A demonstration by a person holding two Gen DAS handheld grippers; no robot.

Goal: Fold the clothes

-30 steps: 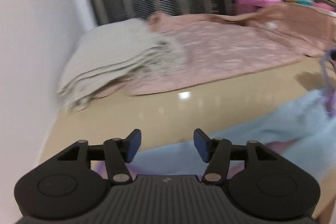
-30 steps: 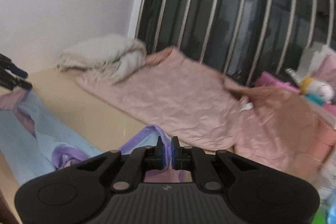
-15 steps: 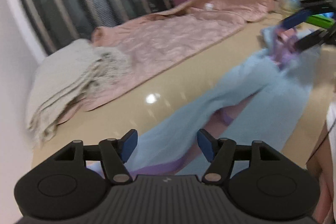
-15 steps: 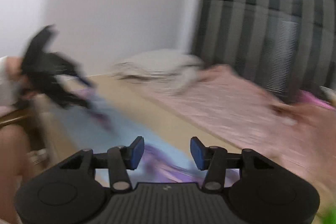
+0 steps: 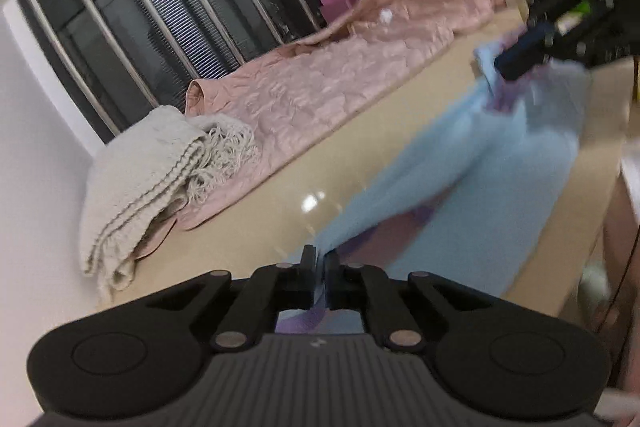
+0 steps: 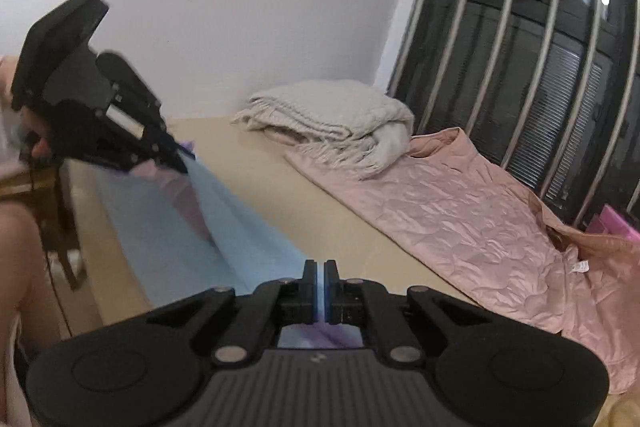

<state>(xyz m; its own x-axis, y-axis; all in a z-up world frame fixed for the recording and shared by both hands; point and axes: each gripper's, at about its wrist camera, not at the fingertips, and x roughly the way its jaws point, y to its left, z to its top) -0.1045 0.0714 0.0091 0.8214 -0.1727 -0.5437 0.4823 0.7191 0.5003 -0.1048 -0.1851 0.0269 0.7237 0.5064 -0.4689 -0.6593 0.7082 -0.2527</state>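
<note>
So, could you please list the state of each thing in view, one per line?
Left claw: shut on the blue garment.
Right claw: shut on the blue garment.
Blue garment: unfolded, stretched between both claws over the table.
Pink quilted garment: spread flat, unfolded.
Cream knit blanket: folded, lying partly on the pink garment.

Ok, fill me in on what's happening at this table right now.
A person is folding clothes with a handheld gripper in each hand. The left gripper and the right gripper are each shut on an end of a light blue garment, which stretches between them above the beige table. Along the back of the table lie a pink quilted jacket, spread flat, and a folded cream knit blanket that partly rests on it.
</note>
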